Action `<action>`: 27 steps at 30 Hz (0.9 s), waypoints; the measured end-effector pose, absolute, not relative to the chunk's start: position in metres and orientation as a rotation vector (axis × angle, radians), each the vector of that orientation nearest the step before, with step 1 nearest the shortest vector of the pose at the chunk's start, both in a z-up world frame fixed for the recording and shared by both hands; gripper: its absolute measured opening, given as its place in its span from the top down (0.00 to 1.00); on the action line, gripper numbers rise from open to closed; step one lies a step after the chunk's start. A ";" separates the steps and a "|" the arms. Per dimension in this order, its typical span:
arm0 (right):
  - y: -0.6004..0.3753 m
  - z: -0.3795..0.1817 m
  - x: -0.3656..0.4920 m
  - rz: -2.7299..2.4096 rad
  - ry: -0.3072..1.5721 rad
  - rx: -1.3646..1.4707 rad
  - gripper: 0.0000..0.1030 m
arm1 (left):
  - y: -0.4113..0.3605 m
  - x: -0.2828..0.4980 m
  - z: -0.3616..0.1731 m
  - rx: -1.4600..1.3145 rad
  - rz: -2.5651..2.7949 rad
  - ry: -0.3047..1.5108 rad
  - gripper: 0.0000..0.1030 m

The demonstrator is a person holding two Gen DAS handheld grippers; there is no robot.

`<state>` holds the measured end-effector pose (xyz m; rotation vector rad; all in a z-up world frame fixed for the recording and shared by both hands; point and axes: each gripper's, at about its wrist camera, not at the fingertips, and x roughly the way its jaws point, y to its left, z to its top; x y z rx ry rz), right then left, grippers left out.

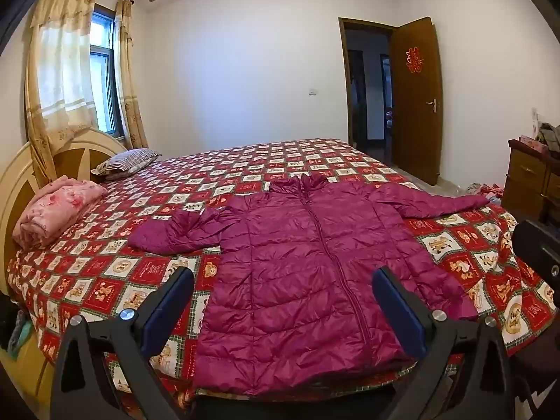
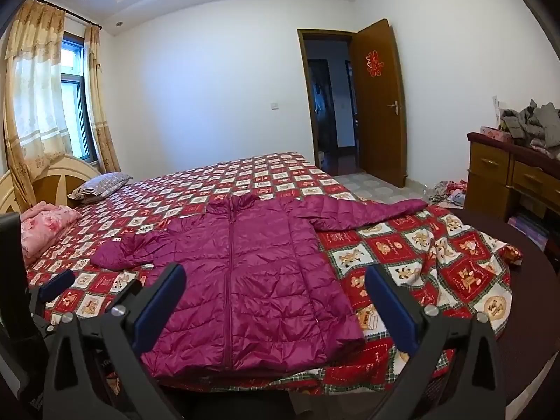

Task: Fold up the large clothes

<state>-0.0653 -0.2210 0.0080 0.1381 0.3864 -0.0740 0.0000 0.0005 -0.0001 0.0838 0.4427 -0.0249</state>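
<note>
The left gripper [image 1: 283, 287] stood fully open, holding nothing; the magenta puffer jacket [image 1: 308, 273] lay flat, zipped, sleeves spread, on the red patchwork bedspread [image 1: 105, 273]; the right gripper [image 2: 276, 285] likewise gaped wide, empty.

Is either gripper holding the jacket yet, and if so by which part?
Nothing is held. The left gripper and right gripper are both open above the jacket, near its hem, not touching it.

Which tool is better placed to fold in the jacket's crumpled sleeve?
Probably the left tool: the crumpled sleeve lies on its side, while the right tool sits nearer the outstretched sleeve.
</note>
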 end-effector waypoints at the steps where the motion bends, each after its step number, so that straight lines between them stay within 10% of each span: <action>1: -0.221 0.008 -0.065 -0.075 0.389 0.134 0.00 | 0.001 0.000 0.000 0.086 -0.020 0.442 0.01; 27: -0.222 0.008 -0.065 -0.075 0.387 0.154 0.00 | -0.001 -0.003 -0.004 0.091 -0.040 0.461 0.01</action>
